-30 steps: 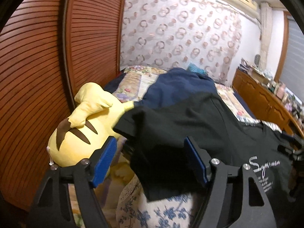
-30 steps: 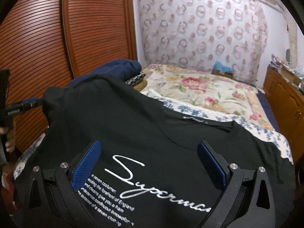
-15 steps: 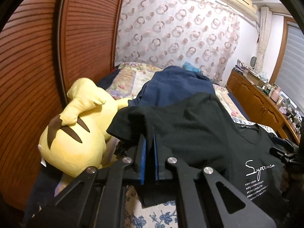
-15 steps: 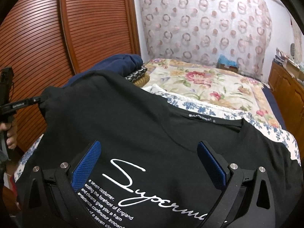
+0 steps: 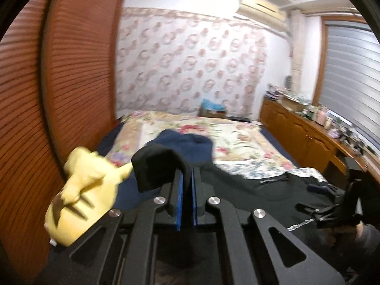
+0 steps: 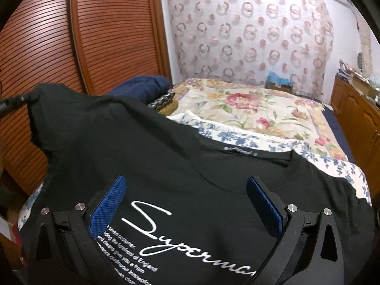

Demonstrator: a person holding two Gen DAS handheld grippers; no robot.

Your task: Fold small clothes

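A black T-shirt (image 6: 190,156) with white script lettering lies spread on the bed, collar toward the far side. My left gripper (image 5: 187,174) is shut on its sleeve (image 5: 154,166), which hangs lifted and folds over the left finger. In the right wrist view that raised sleeve corner (image 6: 35,95) shows at the far left, pinched by a dark fingertip. My right gripper (image 6: 187,201) hovers open over the chest print, its blue pads (image 6: 109,204) wide apart with shirt fabric lying below them.
A yellow plush toy (image 5: 80,197) sits left of the shirt against the louvred wooden doors (image 5: 59,83). A navy garment (image 5: 187,142) lies behind the shirt on the floral bedspread (image 6: 249,109). A wooden dresser (image 5: 304,137) runs along the right wall.
The left jaws closed on the black sleeve, then rose with it, lifting the sleeve off the bed. The right gripper stayed open over the print.
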